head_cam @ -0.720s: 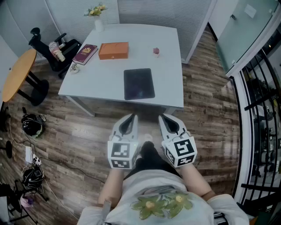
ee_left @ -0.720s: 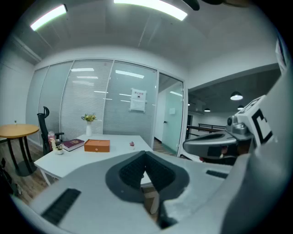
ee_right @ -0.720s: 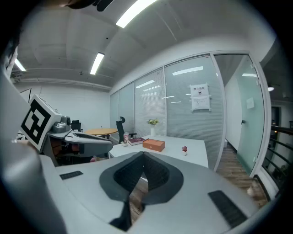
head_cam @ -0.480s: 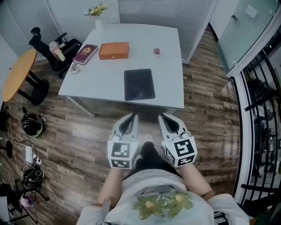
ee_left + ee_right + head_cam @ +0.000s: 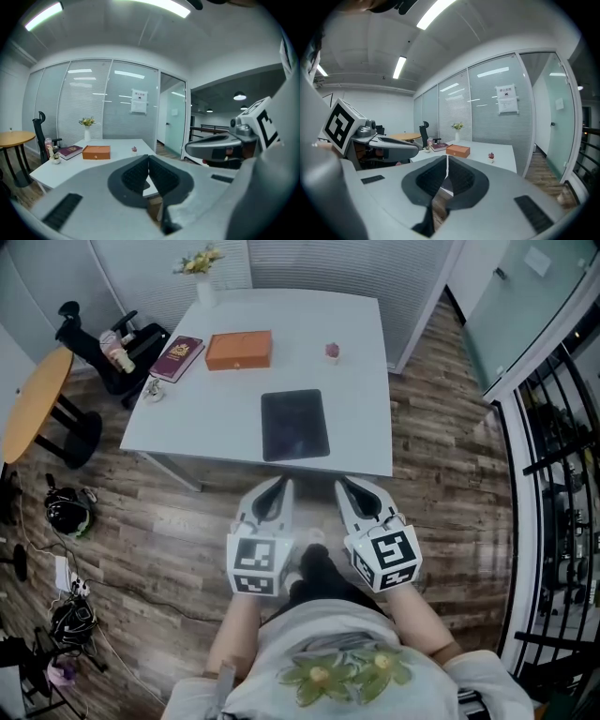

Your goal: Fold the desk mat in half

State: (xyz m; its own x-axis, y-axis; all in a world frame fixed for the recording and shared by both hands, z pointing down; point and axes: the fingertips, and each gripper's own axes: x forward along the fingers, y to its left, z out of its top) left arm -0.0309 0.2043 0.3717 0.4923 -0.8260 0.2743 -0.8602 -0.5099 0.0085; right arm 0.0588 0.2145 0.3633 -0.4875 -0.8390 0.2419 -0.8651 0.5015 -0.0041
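Observation:
A dark desk mat (image 5: 295,425) lies flat near the front edge of a white table (image 5: 366,352). My left gripper (image 5: 278,483) and right gripper (image 5: 344,486) hover side by side over the floor just short of that edge, both shut with nothing between their pads. In the left gripper view the left gripper (image 5: 148,158) has its pads touching, and the table (image 5: 75,164) lies ahead. In the right gripper view the right gripper (image 5: 447,159) is likewise shut and empty, and a strip of the mat (image 5: 446,185) shows in the gap below the tips.
On the table stand an orange box (image 5: 239,349), a maroon book (image 5: 176,357), a small pink item (image 5: 332,351), a small white cup (image 5: 153,390) and a vase of flowers (image 5: 203,277). A round wooden table (image 5: 33,399) and a black chair (image 5: 103,348) are at the left. Cables (image 5: 66,606) litter the floor.
The view has shifted slightly, so the table sits a little lower and to the left; both grippers hold their place and stay shut.

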